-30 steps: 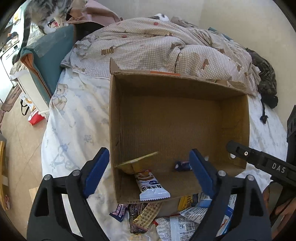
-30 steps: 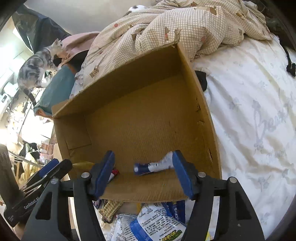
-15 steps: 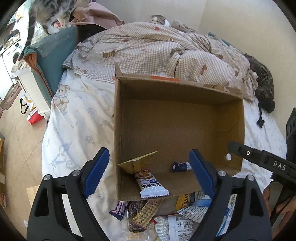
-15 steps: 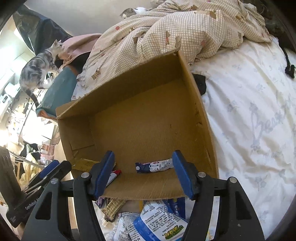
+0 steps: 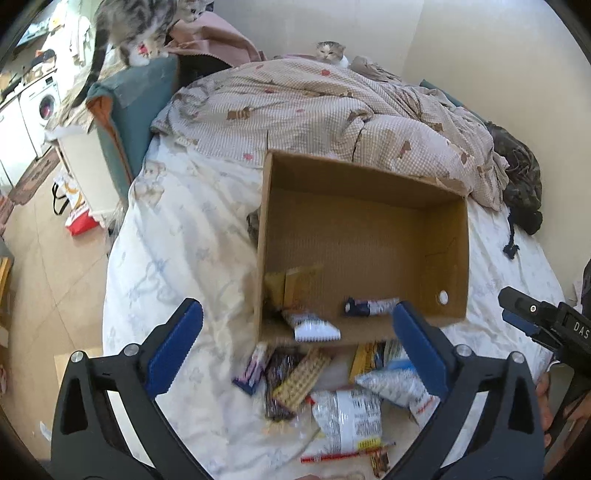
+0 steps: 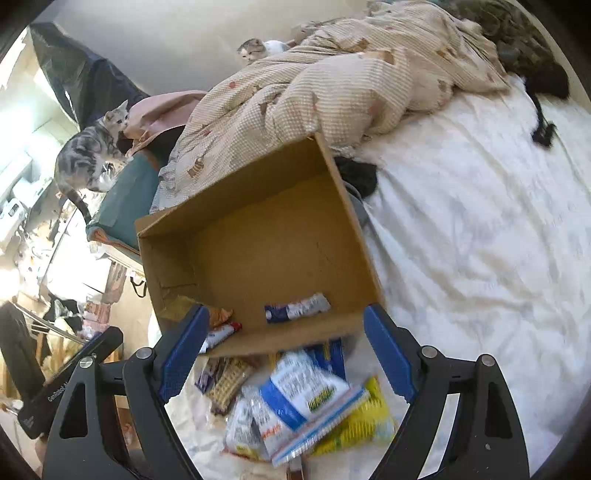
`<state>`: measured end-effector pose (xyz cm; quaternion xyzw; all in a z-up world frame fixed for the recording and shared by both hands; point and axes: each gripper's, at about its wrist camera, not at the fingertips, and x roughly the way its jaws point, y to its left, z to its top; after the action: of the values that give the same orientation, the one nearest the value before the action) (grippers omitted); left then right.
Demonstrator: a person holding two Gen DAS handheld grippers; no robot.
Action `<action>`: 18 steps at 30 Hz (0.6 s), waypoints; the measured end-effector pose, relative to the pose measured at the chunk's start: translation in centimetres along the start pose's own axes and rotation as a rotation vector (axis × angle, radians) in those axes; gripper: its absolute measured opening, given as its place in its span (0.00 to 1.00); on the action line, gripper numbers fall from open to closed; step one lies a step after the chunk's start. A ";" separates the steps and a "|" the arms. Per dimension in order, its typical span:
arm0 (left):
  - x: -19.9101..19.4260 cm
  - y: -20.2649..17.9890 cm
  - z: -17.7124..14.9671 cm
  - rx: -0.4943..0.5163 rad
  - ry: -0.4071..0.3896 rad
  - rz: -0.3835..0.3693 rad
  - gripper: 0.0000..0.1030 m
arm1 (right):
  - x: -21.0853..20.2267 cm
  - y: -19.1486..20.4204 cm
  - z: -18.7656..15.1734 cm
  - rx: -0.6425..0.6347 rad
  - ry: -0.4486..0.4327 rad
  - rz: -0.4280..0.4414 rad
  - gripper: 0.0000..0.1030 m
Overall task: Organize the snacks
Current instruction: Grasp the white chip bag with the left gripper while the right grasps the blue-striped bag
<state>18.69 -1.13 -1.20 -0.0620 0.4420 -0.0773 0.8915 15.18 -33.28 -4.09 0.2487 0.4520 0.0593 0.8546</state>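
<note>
An open cardboard box [image 5: 365, 192] sits on the bed, also in the right wrist view [image 6: 258, 199]. Inside it lie a blue-and-white bar [image 5: 371, 306], a white packet [image 5: 314, 326] and a yellow wrapper [image 5: 291, 282]. The bar shows in the right wrist view too [image 6: 297, 312]. A pile of snack packets [image 5: 332, 391] lies on the sheet in front of the box, also in the right wrist view [image 6: 299, 406]. My left gripper [image 5: 297, 349] is open and empty above the pile. My right gripper [image 6: 284, 350] is open and empty above the pile and the box's near wall.
A checked duvet [image 5: 314, 114] is bunched behind the box. A grey tabby cat [image 5: 140, 26] stands on a teal cushion at the far left and another cat [image 5: 328, 51] sits behind the duvet. Dark clothing [image 5: 521, 184] lies at the right. The bed's edge and floor [image 5: 55, 258] are left.
Both grippers have pulled back from the box and risen, so the box looks smaller and more of the snack pile shows. The tabby cat has shifted on the cushion.
</note>
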 end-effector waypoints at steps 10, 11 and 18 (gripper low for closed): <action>-2.0 2.1 -3.9 -0.064 0.087 0.031 0.99 | 1.1 -4.4 -3.9 0.219 0.165 0.062 0.85; -1.9 2.5 -4.3 -0.086 0.105 0.027 0.99 | 1.7 -4.5 -4.1 0.232 0.186 0.063 0.85; -1.4 3.3 -5.7 -0.149 0.147 0.018 0.99 | 7.1 -3.7 -5.6 0.265 0.340 0.081 0.85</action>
<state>13.58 2.11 -4.08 -0.1185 0.5112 -0.0407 0.8503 14.38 -32.10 -13.72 0.3630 0.5832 0.0747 0.7229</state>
